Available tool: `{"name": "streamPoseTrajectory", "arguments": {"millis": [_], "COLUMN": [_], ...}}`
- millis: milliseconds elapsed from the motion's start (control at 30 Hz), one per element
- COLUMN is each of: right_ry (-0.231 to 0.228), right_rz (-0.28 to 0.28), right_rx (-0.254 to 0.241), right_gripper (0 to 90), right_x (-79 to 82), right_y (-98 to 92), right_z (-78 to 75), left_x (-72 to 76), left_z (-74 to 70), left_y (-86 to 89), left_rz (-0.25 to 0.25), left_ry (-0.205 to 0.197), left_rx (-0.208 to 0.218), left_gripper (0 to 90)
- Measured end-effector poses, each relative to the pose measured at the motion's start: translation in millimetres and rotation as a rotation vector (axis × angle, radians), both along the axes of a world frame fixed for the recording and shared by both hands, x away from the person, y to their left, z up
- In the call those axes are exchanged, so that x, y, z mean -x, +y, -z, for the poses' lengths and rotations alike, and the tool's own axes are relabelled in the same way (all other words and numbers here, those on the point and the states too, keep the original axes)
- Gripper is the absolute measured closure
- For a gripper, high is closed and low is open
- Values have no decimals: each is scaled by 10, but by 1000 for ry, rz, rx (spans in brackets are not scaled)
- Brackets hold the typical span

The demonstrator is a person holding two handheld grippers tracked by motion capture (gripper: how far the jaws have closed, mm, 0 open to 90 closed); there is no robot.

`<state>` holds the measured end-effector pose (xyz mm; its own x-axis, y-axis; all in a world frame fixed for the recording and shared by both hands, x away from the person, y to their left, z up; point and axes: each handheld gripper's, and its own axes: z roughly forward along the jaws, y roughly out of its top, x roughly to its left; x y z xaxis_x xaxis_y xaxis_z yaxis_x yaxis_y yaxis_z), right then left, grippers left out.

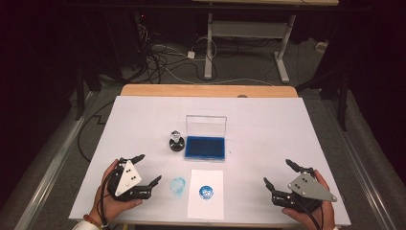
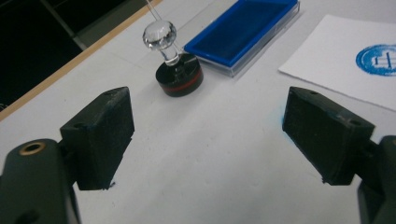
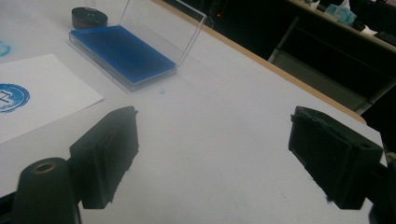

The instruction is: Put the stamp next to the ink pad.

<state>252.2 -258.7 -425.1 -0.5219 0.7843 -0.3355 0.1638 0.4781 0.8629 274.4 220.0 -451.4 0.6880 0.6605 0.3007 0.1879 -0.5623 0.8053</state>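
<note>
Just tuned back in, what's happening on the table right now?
A stamping job. The sheet of paper carries a round blue stamp print, with a fainter blue smudge on the table beside it. The stamp with its clear knob stands upright left of the open blue ink pad. Both the left gripper and the right gripper rest near the table's front edge, jaws open, holding nothing.

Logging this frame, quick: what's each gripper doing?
Left gripper: open, holding nothing.
Right gripper: open, holding nothing.
</note>
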Motion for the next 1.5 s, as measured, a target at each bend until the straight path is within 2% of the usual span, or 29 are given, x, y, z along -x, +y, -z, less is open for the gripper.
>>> {"name": "streamPoseTrajectory", "arguments": {"millis": [233,433,533,567,700,833,1267,1500], "right_ry": [7,17,23,32,45,18,5,11], "right_rz": [5,14,18,19,10,11,5,3], "right_rx": [-5,-19,-3,-8,2,1,16,17], "right_gripper": [161,158,158,158,159,159,160,161], "right_x": [8,13,13,14,20,50,101,94], "right_y": [-28,-60,-77,-81,-63,-52,-9,-14], "right_z": [31,74,119,135,174,145,116,123], "left_x": [40,100,129,134,169,179,195,181], "left_z": [103,176,201,207,214,220,203,205], "left_y": [89,171,220,231,227,187,198,191], "left_rz": [-29,-53,-74,-77,-67,-55,-37,-39], "left_ry": [21,50,67,57,65,75,58,62], "left_rx": [-20,-19,-13,-16,-21,-29,-33,-31], "left_gripper": [161,161,161,161,161,161,161,161]}}
